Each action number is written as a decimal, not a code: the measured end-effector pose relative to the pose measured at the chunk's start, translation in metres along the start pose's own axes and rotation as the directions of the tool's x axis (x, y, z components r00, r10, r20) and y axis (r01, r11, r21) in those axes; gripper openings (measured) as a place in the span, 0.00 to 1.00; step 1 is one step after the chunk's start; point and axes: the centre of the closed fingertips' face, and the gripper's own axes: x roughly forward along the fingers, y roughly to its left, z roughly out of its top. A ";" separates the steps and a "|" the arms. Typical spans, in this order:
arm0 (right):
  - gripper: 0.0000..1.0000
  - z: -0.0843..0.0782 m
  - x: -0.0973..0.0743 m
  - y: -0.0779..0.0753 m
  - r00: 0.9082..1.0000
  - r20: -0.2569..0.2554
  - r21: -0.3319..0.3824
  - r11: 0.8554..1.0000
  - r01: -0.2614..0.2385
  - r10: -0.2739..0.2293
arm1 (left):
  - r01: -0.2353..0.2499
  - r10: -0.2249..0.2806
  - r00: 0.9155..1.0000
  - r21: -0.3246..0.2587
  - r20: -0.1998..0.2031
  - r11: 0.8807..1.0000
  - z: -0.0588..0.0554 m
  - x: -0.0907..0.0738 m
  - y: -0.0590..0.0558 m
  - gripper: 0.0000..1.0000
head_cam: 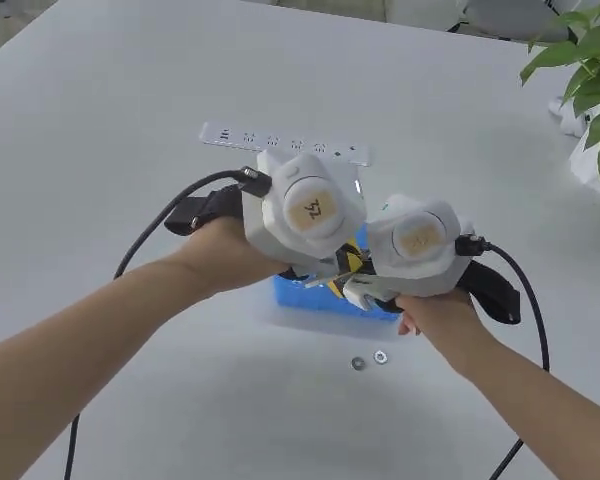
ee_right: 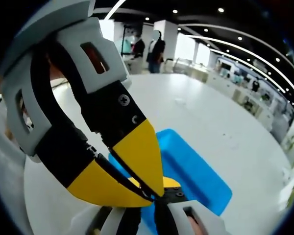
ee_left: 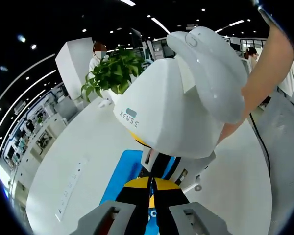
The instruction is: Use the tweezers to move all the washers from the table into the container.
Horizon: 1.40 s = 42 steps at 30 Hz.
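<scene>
Nearest on the table [head_cam: 280, 420], two washers [head_cam: 369, 360] lie flat, just short of the blue container [head_cam: 305, 297]. Prob. light, hard, slick metal; since they lie flat, tips should nip the rim or go thru the hole. Over the container, left gripper [ee_left: 154, 188] has jaws pinched narrow on the tweezers [ee_right: 130, 175], thin & springy, so best held mid-shank. Right gripper [ee_right: 157, 200] jaws sit close together; can't tell if holding. Tabletop smooth, pale grey, so washers may skate. Farther: power strip [head_cam: 285, 142], plant [head_cam: 580, 70] far right. Open hall w/ ceiling lights, people far off.
</scene>
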 end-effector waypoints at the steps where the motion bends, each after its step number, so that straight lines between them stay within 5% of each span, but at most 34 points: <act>1: 0.04 0.000 0.000 0.001 1.000 0.001 -0.009 1.000 0.009 -0.009 | -0.002 0.002 1.000 0.007 -0.002 1.000 0.000 0.000 -0.001 0.00; 9: 0.05 0.007 -0.005 -0.001 0.999 0.011 -0.041 0.998 0.044 -0.044 | -0.015 0.015 1.000 0.026 -0.001 1.000 0.004 -0.006 0.000 0.00; 21: 0.05 0.040 -0.046 0.004 0.989 0.116 -0.082 0.991 0.102 -0.092 | -0.085 0.083 0.992 0.022 0.098 0.996 0.037 -0.048 0.002 0.00; 32: 0.06 0.054 -0.088 0.018 0.973 0.191 -0.082 0.985 0.150 -0.133 | -0.100 0.086 0.980 0.070 0.177 0.993 0.071 -0.079 -0.021 0.00; 42: 0.07 0.031 -0.100 0.045 0.979 0.180 -0.035 0.994 0.106 -0.098 | -0.058 0.046 0.979 0.052 0.199 0.997 0.071 -0.083 -0.056 0.00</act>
